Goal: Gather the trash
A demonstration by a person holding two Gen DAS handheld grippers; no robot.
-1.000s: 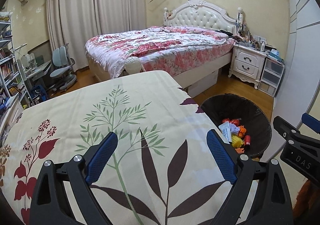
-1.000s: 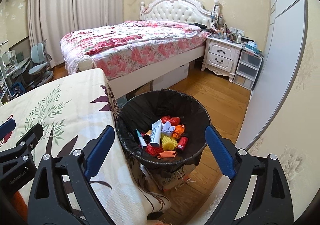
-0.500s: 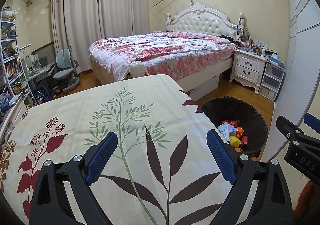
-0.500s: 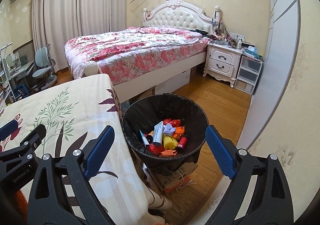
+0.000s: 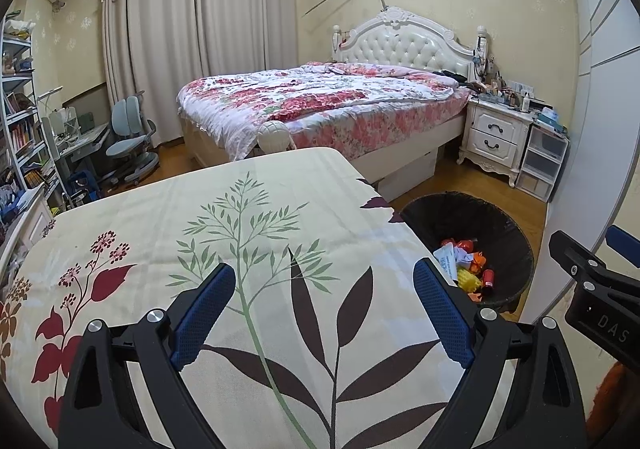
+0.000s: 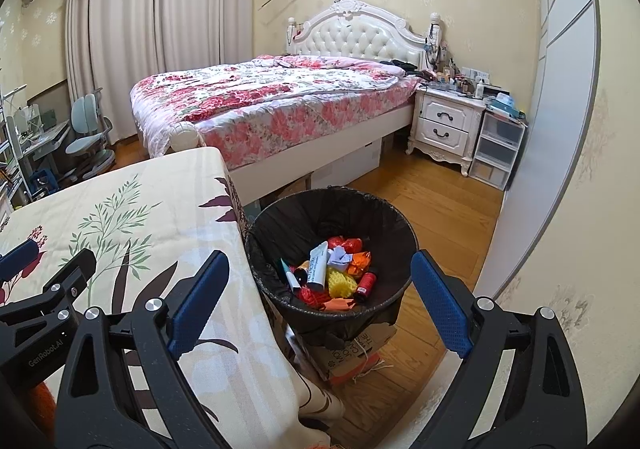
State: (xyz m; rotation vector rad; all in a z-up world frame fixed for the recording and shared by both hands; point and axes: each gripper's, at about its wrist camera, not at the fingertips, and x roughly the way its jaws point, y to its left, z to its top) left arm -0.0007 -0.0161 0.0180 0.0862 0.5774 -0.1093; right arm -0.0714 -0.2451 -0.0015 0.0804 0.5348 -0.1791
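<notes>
Both the left hand-held gripper [image 5: 320, 313] and the right hand-held gripper [image 6: 320, 299] are wide apart, holding nothing; the trash bin [image 6: 280, 233] stands beside the table [image 5: 160, 217].

Table [image 5: 120, 249] under a cream leaf-print cloth [image 6: 132, 217], wooden floor [image 6: 440, 209] bearing a black-lined bin [image 6: 260, 249]

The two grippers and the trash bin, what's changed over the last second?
Both grippers lifted and tilted up a little, so more wall and ceiling shows. The left gripper and right gripper stayed open and empty. The trash in the bin has not shifted.
</notes>
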